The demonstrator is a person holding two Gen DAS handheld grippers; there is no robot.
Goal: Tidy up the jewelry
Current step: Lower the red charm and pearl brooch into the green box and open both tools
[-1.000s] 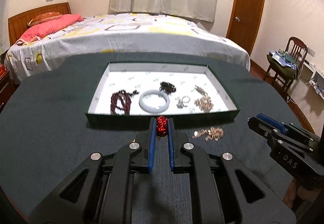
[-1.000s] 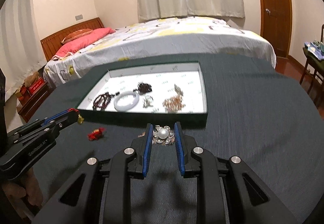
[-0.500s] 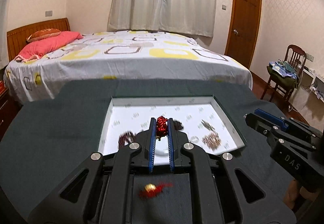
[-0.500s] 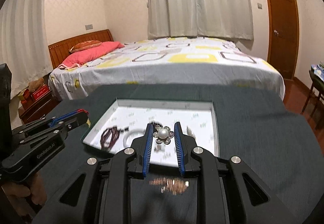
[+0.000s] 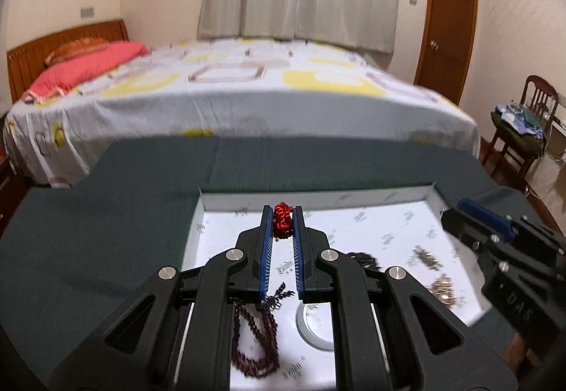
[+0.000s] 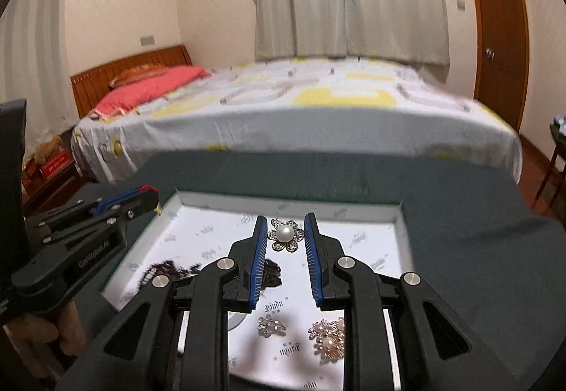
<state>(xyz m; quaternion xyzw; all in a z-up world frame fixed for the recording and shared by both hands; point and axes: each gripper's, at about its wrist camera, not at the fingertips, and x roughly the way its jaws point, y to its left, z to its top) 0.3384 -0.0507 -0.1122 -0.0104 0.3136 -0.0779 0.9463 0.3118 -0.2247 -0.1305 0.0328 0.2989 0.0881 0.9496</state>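
My left gripper (image 5: 282, 226) is shut on a red knotted ornament (image 5: 282, 224) and holds it above the white-lined tray (image 5: 219, 210). My right gripper (image 6: 286, 235) is shut on a silver flower brooch with a pearl (image 6: 286, 235), also above the tray (image 6: 399, 214). In the tray lie a dark red bead strand (image 5: 254, 338), a pale bangle (image 5: 311, 327), a dark bead cluster (image 6: 270, 276) and gold-toned pieces (image 6: 327, 338). The right gripper also shows at the right edge of the left wrist view (image 5: 502, 249). The left one shows at the left of the right wrist view (image 6: 88, 228).
The tray sits on a dark green table cloth (image 5: 106, 214). A bed (image 5: 247, 90) stands just beyond the table. A wooden door (image 5: 449, 26) and a chair with clothes (image 5: 523, 129) are at the right.
Both grippers have lifted their pieces off the cloth and moved forward over the tray. The tray's contents now lie under the fingers.
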